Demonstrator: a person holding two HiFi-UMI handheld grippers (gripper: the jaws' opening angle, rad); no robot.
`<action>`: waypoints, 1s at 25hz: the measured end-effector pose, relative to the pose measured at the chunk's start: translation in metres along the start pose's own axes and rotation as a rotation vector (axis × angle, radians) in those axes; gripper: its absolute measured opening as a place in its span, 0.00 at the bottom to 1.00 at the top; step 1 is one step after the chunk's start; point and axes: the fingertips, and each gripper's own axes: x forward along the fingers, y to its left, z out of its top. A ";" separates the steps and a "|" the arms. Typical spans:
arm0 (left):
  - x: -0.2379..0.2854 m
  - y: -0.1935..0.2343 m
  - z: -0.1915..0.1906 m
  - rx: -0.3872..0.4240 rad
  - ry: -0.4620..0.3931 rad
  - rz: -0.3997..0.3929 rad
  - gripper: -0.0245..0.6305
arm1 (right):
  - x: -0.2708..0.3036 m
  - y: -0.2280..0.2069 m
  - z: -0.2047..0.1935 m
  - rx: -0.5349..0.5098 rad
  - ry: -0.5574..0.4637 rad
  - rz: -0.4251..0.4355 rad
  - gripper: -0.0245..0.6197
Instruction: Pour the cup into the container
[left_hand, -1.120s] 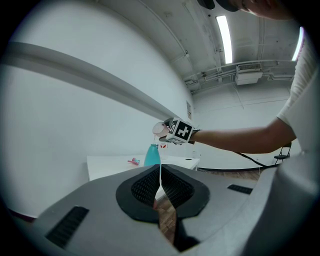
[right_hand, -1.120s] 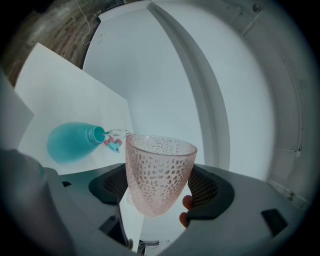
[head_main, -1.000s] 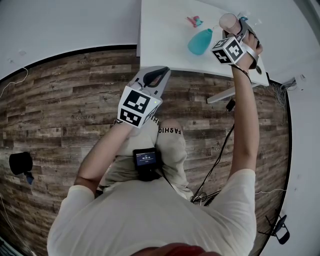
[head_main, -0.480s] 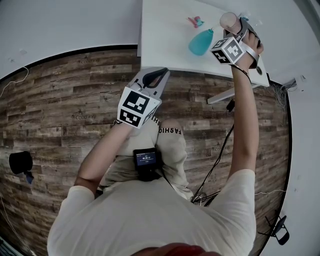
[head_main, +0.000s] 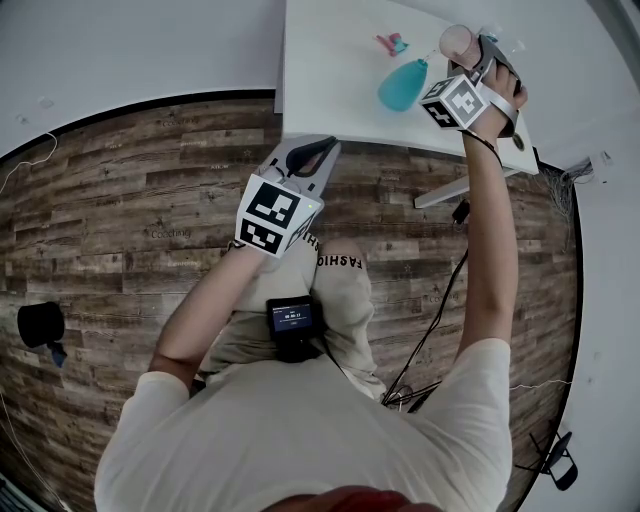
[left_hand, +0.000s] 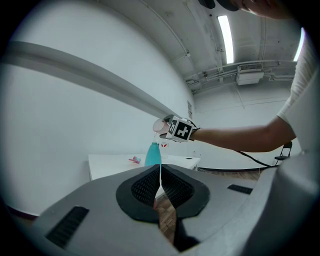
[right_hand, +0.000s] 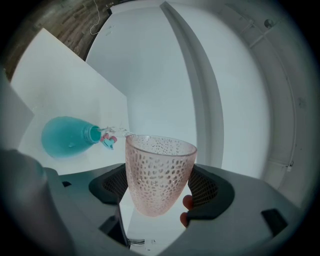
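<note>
A pink dimpled cup (right_hand: 157, 175) is clamped between the jaws of my right gripper (right_hand: 159, 186), tipped toward a teal bottle (right_hand: 67, 136). A thin clear stream (right_hand: 114, 131) runs from the cup's rim to the bottle's mouth. In the head view the cup (head_main: 458, 41) is held above and just right of the bottle (head_main: 403, 85), which stands on the white table (head_main: 330, 90). My left gripper (head_main: 316, 151) hangs over the floor just in front of the table edge, shut and holding nothing. From the left gripper view, the bottle (left_hand: 153, 154) and cup (left_hand: 160, 127) lie straight ahead.
A small pink and teal object (head_main: 391, 43) lies on the table behind the bottle. Wood-plank floor (head_main: 130, 220) spreads below the table's near edge. A black cable (head_main: 440, 300) trails across the floor at the right. A wall runs along the table's far side.
The right gripper with the cup has edged slightly left toward the bottle. The left gripper has stayed where it was.
</note>
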 end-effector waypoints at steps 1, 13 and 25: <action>0.000 0.000 0.000 0.000 0.000 0.000 0.06 | 0.000 0.000 0.000 -0.002 0.002 0.001 0.61; -0.001 -0.001 -0.002 0.001 0.002 0.002 0.06 | 0.002 0.003 -0.005 -0.063 0.022 -0.023 0.61; -0.003 0.001 -0.003 -0.002 0.003 0.003 0.06 | 0.002 0.004 0.001 -0.126 0.018 -0.057 0.61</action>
